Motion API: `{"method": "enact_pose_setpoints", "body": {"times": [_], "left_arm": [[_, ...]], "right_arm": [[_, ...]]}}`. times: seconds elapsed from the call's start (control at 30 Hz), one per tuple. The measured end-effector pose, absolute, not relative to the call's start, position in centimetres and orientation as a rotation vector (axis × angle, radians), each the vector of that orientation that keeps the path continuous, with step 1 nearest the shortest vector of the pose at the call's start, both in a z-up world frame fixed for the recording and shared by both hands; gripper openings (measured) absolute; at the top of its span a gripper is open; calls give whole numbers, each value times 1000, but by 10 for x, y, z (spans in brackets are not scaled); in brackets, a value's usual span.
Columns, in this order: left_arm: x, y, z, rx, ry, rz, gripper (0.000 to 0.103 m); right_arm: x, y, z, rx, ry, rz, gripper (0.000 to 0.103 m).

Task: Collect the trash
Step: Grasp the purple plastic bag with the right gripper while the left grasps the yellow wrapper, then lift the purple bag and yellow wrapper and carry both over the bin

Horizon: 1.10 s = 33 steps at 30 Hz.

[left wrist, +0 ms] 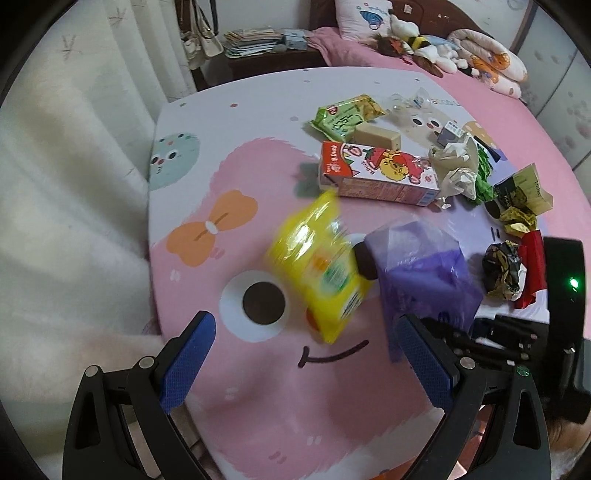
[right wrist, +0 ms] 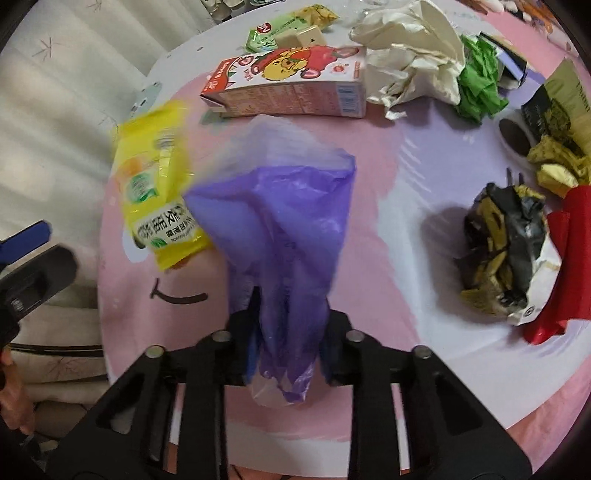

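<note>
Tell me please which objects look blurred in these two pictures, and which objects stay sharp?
Left wrist view: the yellow snack packet is smeared by motion and the purple plastic bag is slightly soft, while the strawberry carton is sharp. Right wrist view: the same packet and the bag's upper edge are blurred; the crumpled black-and-gold wrapper is crisp.

White patterned curtain (left wrist: pixel 74 155) at left, pink bed (left wrist: pixel 369 55) with pillow (left wrist: pixel 364 18) and plush toys (left wrist: pixel 413 40) behind, dark nightstand (left wrist: pixel 266 62) stacked with books (left wrist: pixel 251 40), even indoor light.
</note>
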<state>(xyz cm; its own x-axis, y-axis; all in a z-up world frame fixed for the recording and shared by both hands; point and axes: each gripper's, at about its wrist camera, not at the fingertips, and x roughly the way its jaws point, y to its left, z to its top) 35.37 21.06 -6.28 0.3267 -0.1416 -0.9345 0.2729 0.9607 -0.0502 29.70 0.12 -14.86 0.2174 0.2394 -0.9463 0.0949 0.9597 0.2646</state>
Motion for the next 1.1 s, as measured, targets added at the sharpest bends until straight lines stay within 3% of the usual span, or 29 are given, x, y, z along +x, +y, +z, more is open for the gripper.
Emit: {"method": "enact_pose_setpoints", "body": {"times": [0.23, 0.43, 0.83, 0.9, 0.97, 1.1], "left_arm": [[376, 207, -80, 64, 1243, -300, 100], [397, 236, -99, -151, 1311, -240, 100], [408, 264, -127, -311, 1413, -5, 99], [408, 259, -131, -302, 1414, -10, 93], [411, 252, -135, -277, 1420, -22, 76], [414, 239, -145, -254, 1434, -33, 64]], "right_arm": [[283, -14, -128, 373, 1336, 55, 13], [282, -30, -105, 440, 1282, 7, 13], [278, -20, -99, 375, 1273, 42, 13], [278, -19, -99, 374, 1275, 47, 13], [279, -17, -100, 367, 1277, 51, 13], [273, -14, -99, 352, 1284, 60, 13]]}}
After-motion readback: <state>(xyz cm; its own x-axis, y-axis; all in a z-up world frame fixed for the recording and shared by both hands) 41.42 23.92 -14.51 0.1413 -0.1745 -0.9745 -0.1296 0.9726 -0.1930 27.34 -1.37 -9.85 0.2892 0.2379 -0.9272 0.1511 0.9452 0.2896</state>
